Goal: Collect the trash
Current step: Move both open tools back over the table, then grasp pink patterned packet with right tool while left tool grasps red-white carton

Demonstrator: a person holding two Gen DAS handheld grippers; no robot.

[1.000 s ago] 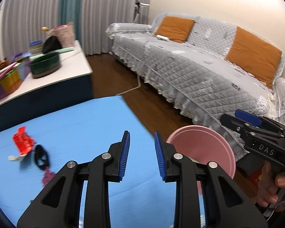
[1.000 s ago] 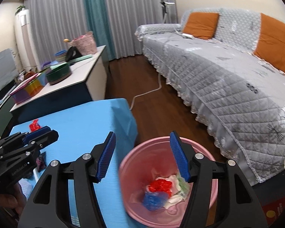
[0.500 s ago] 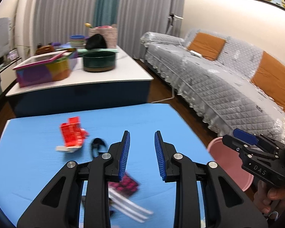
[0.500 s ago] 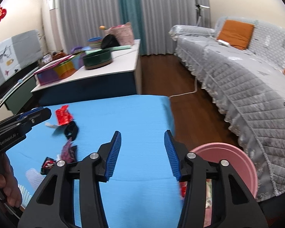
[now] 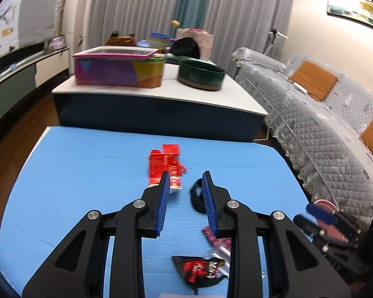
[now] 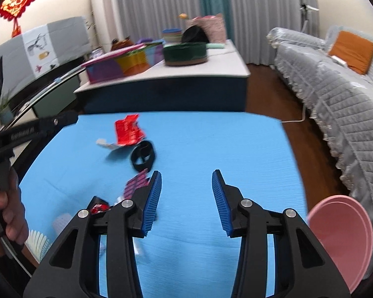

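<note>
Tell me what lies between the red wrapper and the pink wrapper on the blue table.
A black loop lies between the red wrapper and the pink wrapper, on the blue table; the right wrist view shows it best.

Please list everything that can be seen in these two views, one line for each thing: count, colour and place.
red wrapper: 1, red, far part of blue table
black ring: 1, black, beside red wrapper
pink-patterned wrapper: 1, pink, nearer than ring
black snack packet: 1, black and red, near edge
pink bin: 1, pink, right of table
green bowl: 1, dark green, white cabinet
colourful box: 1, multicoloured, white cabinet
sofa: 1, grey cover, right
left gripper: fingers apart, empty
right gripper: fingers apart, empty
</note>
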